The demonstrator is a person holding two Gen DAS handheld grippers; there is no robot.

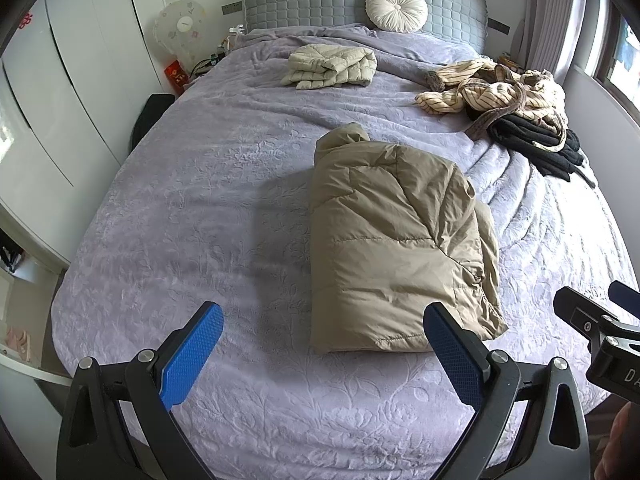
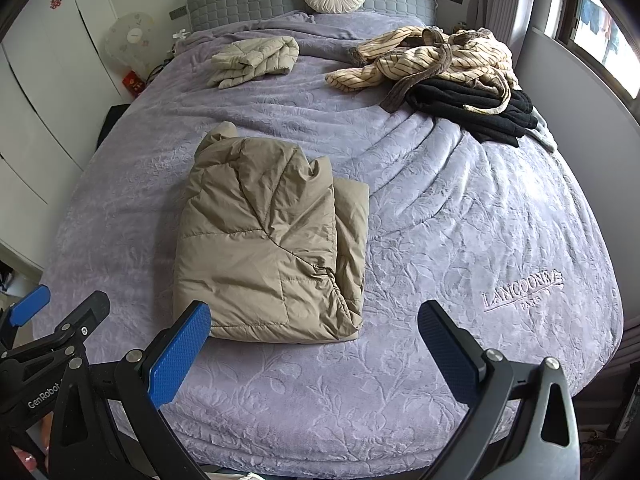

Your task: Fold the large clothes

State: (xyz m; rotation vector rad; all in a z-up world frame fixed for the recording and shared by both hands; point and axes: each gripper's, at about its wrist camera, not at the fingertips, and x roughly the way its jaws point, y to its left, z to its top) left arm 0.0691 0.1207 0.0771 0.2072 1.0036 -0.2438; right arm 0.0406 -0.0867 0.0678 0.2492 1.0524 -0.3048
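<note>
A tan puffer jacket (image 1: 396,236) lies folded into a thick rectangle in the middle of the lilac bedspread (image 1: 192,208); it also shows in the right wrist view (image 2: 272,240). My left gripper (image 1: 324,316) is open and empty, just short of the jacket's near edge. My right gripper (image 2: 316,316) is open and empty, also at the jacket's near edge. A smaller cream puffer jacket (image 1: 332,66) lies folded near the headboard. A heap of unfolded striped beige clothes (image 1: 496,88) and black clothes (image 1: 540,140) lies at the far right.
A grey headboard (image 1: 320,0) with a round white cushion (image 1: 396,7) stands at the back. White wardrobes (image 1: 60,80) and a fan (image 1: 182,28) are on the left. A window (image 2: 600,28) is on the right. The bedspread in the right wrist view (image 2: 460,220) has stitched lettering.
</note>
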